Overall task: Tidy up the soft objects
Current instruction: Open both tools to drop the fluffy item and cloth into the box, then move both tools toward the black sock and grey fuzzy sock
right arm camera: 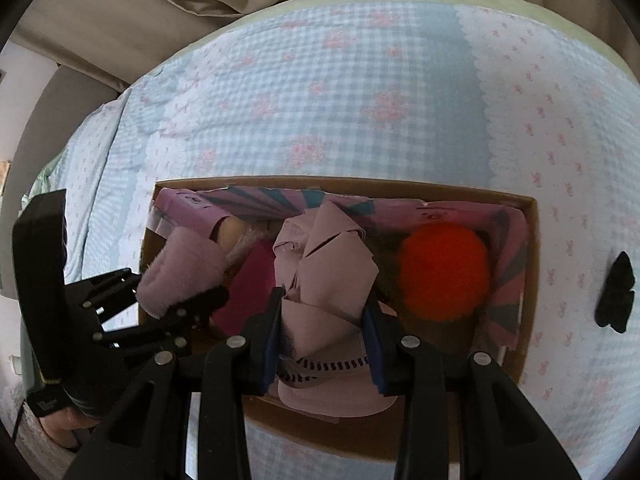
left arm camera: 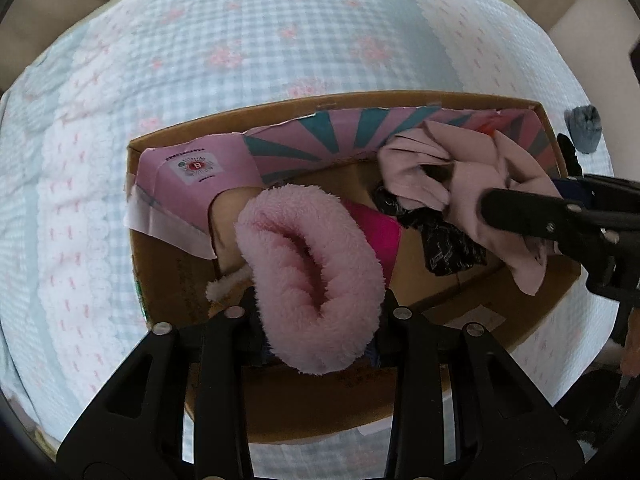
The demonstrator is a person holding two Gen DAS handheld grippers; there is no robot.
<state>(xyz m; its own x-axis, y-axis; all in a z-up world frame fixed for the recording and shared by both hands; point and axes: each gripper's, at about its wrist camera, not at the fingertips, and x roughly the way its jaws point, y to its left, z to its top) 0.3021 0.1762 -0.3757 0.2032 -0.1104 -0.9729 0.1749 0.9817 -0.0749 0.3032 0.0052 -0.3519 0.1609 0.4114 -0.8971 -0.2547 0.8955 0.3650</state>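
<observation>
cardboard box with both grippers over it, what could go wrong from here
1. The left gripper and right gripper work close together over the cardboard box, so they could bump.
2. The mauve cloth in the right fingers trails loose folds, which may drape over the box rim instead of dropping in.
3. The bulky pink fleece item could land on the orange ball or snag the pink liner.
</observation>
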